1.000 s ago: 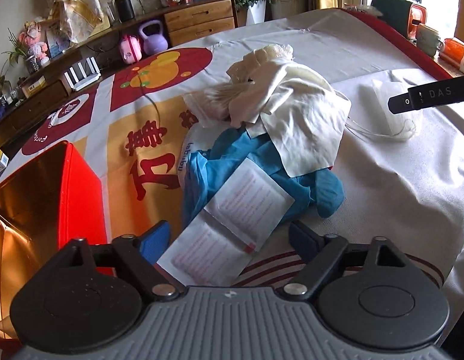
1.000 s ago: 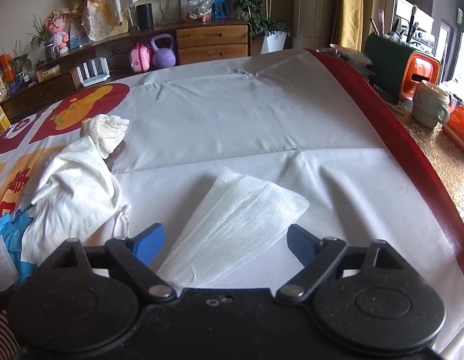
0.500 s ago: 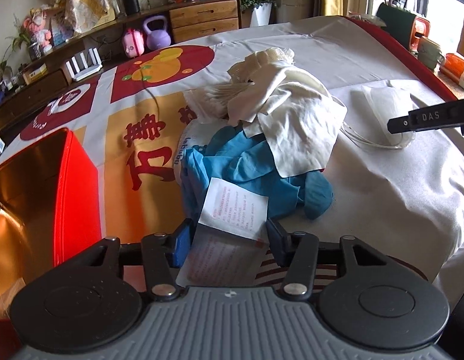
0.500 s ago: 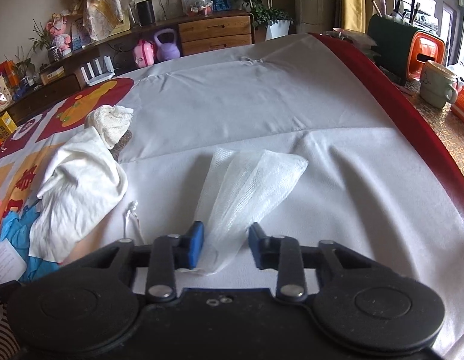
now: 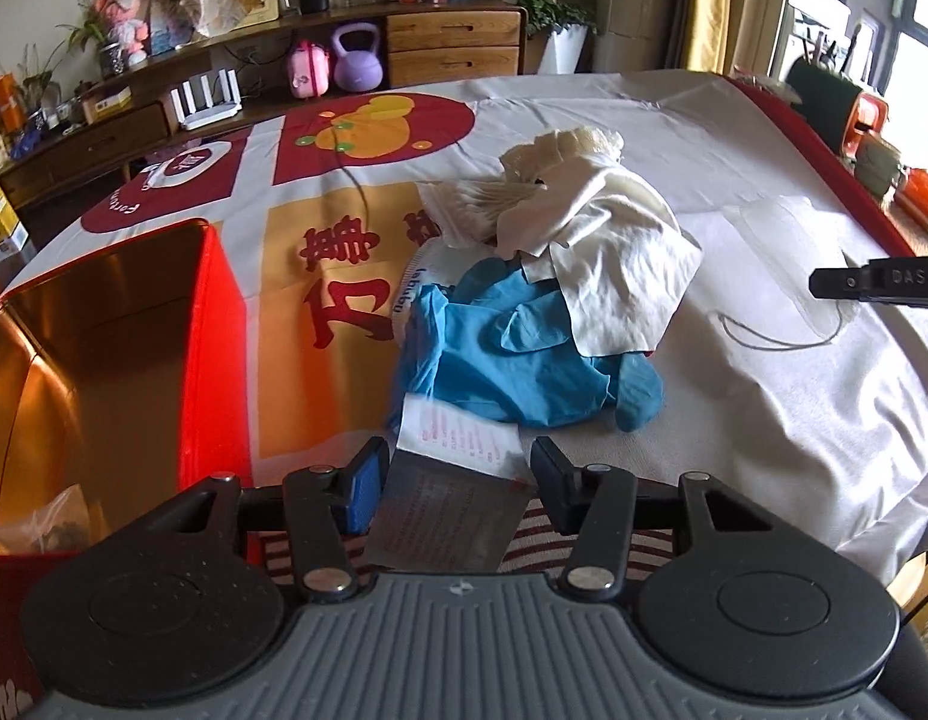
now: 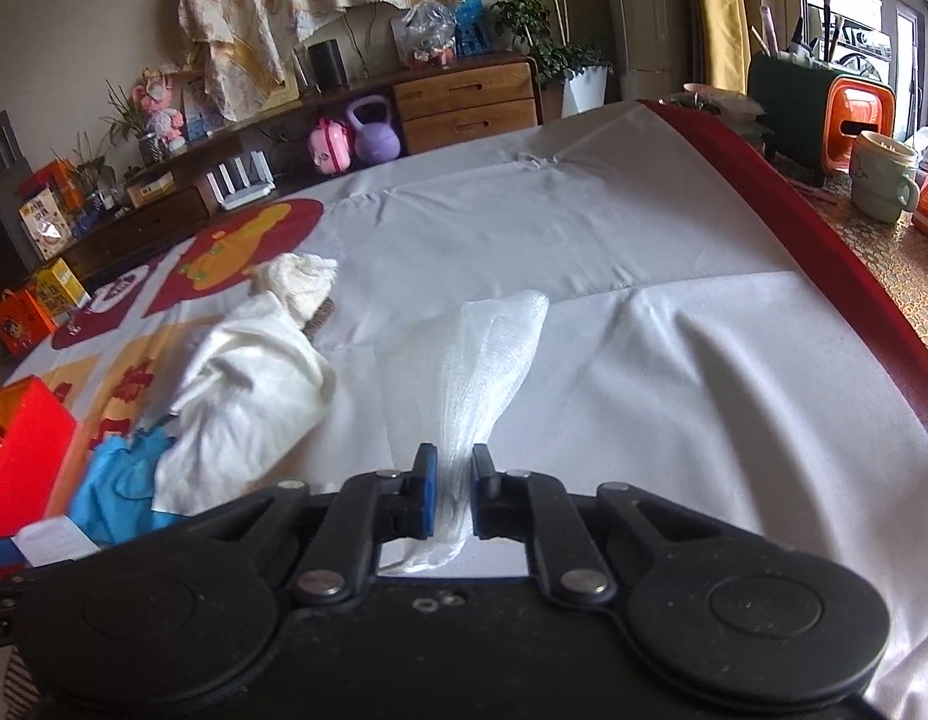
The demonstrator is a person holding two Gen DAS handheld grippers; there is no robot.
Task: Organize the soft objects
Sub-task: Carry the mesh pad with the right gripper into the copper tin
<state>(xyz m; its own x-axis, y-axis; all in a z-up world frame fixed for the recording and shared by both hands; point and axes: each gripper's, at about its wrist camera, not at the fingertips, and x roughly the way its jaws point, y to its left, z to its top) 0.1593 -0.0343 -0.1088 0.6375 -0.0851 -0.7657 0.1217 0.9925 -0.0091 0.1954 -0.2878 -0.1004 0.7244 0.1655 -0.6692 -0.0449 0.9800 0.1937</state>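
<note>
Left wrist: left gripper (image 5: 455,489) half open, fingers clamped on printed sachet (image 5: 449,510), lower end hidden behind gripper body; blue gloves (image 5: 518,354) and cream cloth (image 5: 602,264) piled just beyond on tabletop (image 5: 734,420); red box (image 5: 128,348) alongside.

Right wrist: right gripper (image 6: 452,492), just narrowed, pinching white mesh (image 6: 482,360); box cut off at left edge.

The black bar (image 5: 878,285) reads "DAS"; the white packet (image 5: 417,288) reads "babubu".

Sheer white gauze mesh (image 6: 494,354), glossy blue rubbery gloves (image 5: 524,354), matt printed tablecloth (image 5: 584,114), shiny gold-lined red box (image 5: 218,324)
</note>
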